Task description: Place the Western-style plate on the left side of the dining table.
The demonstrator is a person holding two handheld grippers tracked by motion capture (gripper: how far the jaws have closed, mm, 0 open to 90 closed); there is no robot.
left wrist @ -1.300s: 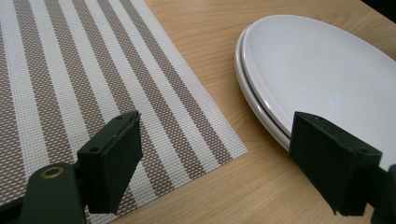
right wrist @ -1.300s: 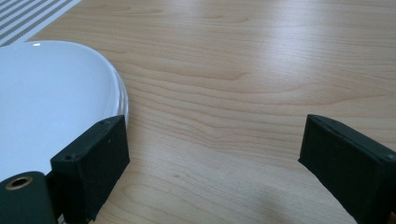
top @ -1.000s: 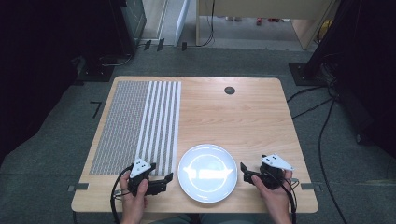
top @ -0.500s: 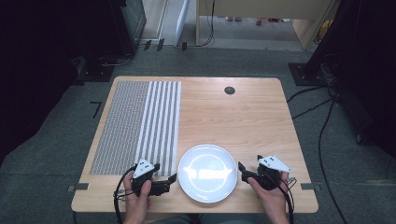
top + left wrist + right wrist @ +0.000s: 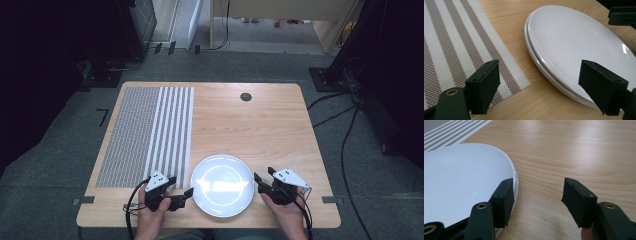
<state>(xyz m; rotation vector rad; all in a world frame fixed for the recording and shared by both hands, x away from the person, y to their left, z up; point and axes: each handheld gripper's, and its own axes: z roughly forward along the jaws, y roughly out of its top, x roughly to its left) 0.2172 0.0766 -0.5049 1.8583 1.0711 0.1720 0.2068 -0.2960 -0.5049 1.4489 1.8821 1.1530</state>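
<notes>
The round, glossy white ceramic plate (image 5: 222, 185) lies flat and face up on the pale wooden counter (image 5: 260, 125), near the counter's front edge, between the two tools and just right of the grey-and-white striped woven placemat (image 5: 150, 132), close to its edge but not on it; in the left gripper view a dark seam runs under the rim (image 5: 541, 65), so it may be two plates stacked, though I cannot tell for sure. It looks stiff, fairly heavy for its size, smooth enough to slip between hard pads, and breakable if dropped or knocked; the low rim is the only purchase, so I judge a hold on opposite edges, one pad under the lip and one on top, to be safest. Being round, it has no long axis and points no way along the counter; its face looks straight up. The left tool (image 5: 181, 192) stands open, its jaws wide apart and empty, aimed at the plate's left rim; the right tool (image 5: 536, 200) has just been closing its jaws, yet a clear gap remains with only bare counter between them, one jaw beside the plate's right rim.
</notes>
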